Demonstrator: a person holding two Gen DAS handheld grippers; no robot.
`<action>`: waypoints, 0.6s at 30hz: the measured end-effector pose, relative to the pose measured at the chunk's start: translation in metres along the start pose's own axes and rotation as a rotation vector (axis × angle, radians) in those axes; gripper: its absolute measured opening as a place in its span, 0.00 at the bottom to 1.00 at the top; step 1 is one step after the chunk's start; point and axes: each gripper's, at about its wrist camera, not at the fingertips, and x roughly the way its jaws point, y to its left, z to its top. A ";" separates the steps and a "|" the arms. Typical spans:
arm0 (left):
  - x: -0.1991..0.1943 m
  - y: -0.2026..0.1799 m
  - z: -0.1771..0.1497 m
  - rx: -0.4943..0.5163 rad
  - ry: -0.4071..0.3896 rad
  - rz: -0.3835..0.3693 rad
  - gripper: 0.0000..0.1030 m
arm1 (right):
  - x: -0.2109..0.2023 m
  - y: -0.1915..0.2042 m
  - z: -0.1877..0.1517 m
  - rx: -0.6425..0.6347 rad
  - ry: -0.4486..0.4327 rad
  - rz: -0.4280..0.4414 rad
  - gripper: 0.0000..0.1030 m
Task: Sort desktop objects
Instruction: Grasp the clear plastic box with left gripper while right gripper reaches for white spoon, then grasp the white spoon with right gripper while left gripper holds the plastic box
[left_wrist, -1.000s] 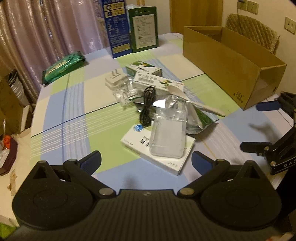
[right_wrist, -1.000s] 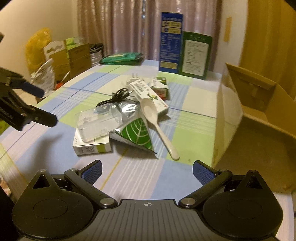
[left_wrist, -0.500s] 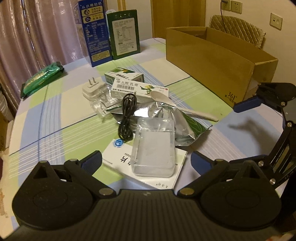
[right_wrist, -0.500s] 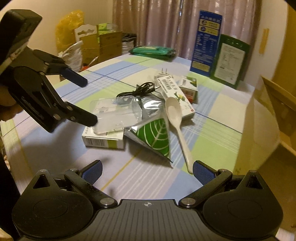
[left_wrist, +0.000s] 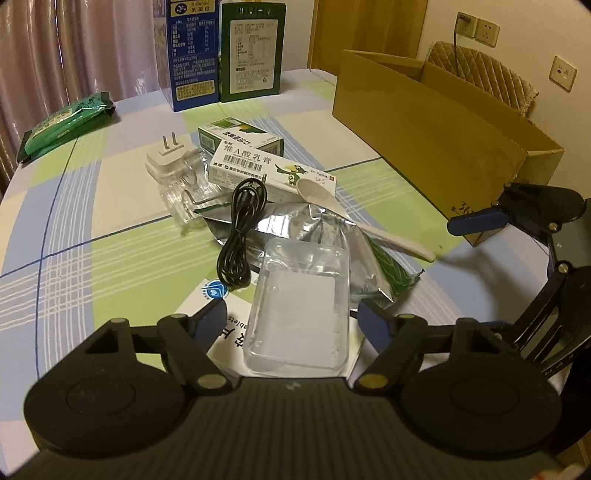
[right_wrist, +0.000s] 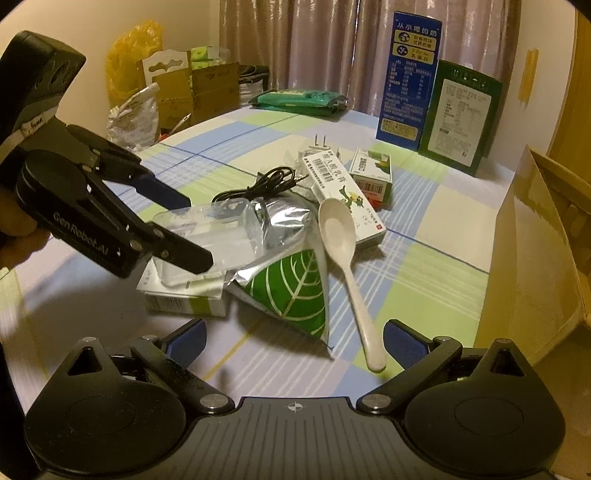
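Left hand-held gripper (left_wrist: 291, 318) is down over the clear plastic case (left_wrist: 300, 308), jaws closing, the case between its blue pads with a sliver of gap on either side. That case lies on a white medicine box (left_wrist: 229, 334), against the crumpled foil pouch (left_wrist: 314, 229). Right hand-held gripper (right_wrist: 293, 338) hangs wide open, holding nothing, the white spoon (right_wrist: 343, 254) lying just ahead with its handle tip close to the right-hand pad. Cardboard box (right_wrist: 532, 258) stands at the right on the checked surface (left_wrist: 74, 236).
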 end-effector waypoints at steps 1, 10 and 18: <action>0.001 0.000 0.000 0.000 0.001 0.000 0.68 | 0.000 0.000 0.000 0.001 -0.002 0.000 0.95; 0.004 0.003 -0.005 0.001 0.016 0.059 0.50 | 0.004 -0.001 0.004 0.024 -0.003 -0.001 0.88; -0.004 0.011 -0.005 -0.046 -0.014 0.073 0.50 | 0.007 -0.005 0.009 0.062 -0.023 0.003 0.87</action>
